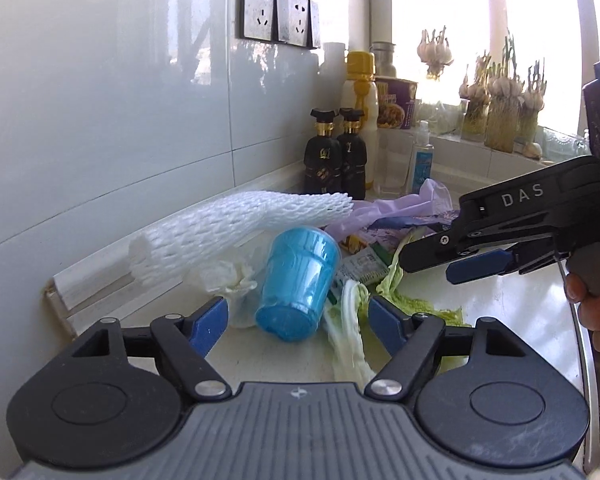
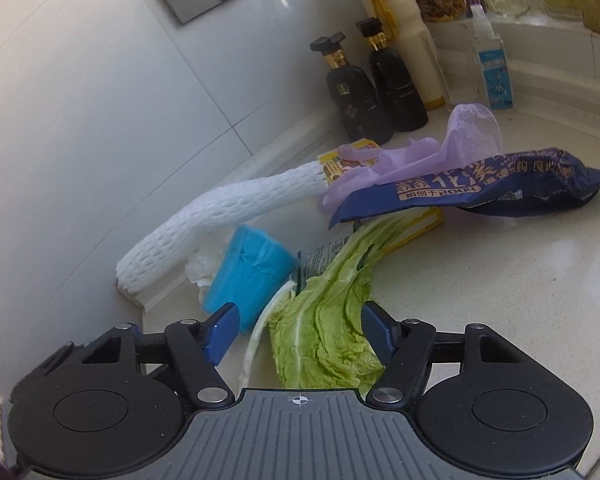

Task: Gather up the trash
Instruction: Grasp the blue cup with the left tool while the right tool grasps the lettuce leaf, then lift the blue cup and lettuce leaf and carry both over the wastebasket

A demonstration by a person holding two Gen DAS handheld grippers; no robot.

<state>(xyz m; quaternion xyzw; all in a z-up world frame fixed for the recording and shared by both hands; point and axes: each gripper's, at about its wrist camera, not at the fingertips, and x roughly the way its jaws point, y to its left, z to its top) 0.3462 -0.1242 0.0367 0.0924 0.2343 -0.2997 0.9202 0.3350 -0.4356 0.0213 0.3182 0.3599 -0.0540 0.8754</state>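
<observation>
Trash lies piled on the white counter by the wall: a blue plastic cup [image 1: 296, 280] on its side, a white foam net sleeve [image 1: 236, 228], a crumpled tissue [image 1: 228, 278], cabbage leaves [image 1: 350, 332], a purple glove [image 1: 392, 208] and a dark blue snack bag [image 2: 480, 188]. My left gripper [image 1: 296, 320] is open, its fingers either side of the cup's base. My right gripper [image 2: 296, 324] is open just above a cabbage leaf [image 2: 332, 320], with the cup [image 2: 248, 280] at its left finger. It also shows in the left wrist view [image 1: 428, 262].
Two black bottles [image 1: 336, 156], a yellow-capped white bottle [image 1: 360, 100], a clear spray bottle [image 1: 420, 156] and a noodle cup [image 1: 396, 100] stand at the back by the wall. Garlic jars [image 1: 500, 120] line the windowsill. A sink edge [image 1: 592, 360] is at right.
</observation>
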